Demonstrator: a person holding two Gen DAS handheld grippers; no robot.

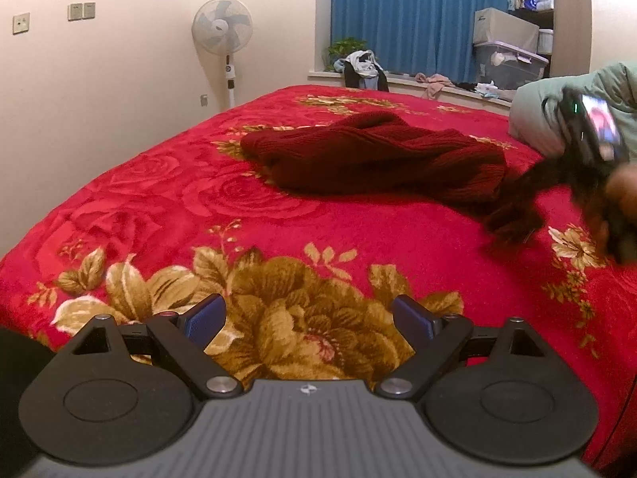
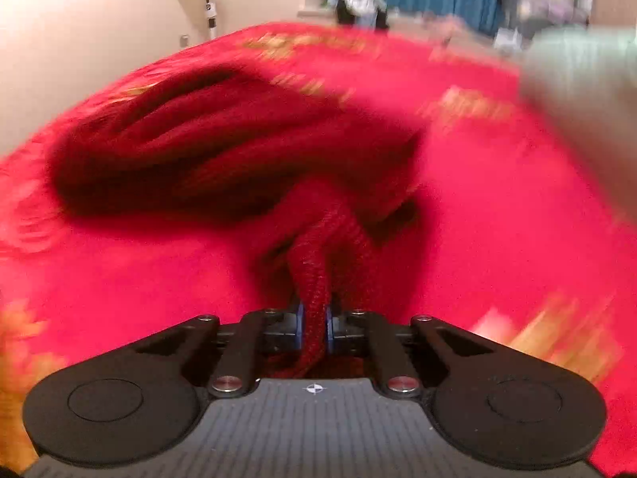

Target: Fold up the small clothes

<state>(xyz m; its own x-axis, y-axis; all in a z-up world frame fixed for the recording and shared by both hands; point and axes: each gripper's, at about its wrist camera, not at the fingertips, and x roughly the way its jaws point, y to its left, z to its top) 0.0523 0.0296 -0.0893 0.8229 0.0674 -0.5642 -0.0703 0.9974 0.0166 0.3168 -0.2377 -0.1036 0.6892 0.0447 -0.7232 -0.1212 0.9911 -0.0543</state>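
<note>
Right gripper point(image 2: 314, 324) pinches sweater point(image 1: 370, 155) on floral blanket point(image 1: 278, 239).

Maroon knit sweater point(image 1: 374, 155), red floral blanket point(image 1: 167, 207)

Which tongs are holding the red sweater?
The right tongs: their blue pads are squeezed shut on a strand of the dark red sweater. The left tongs are wide open, holding nothing, above the flowery blanket.
</note>
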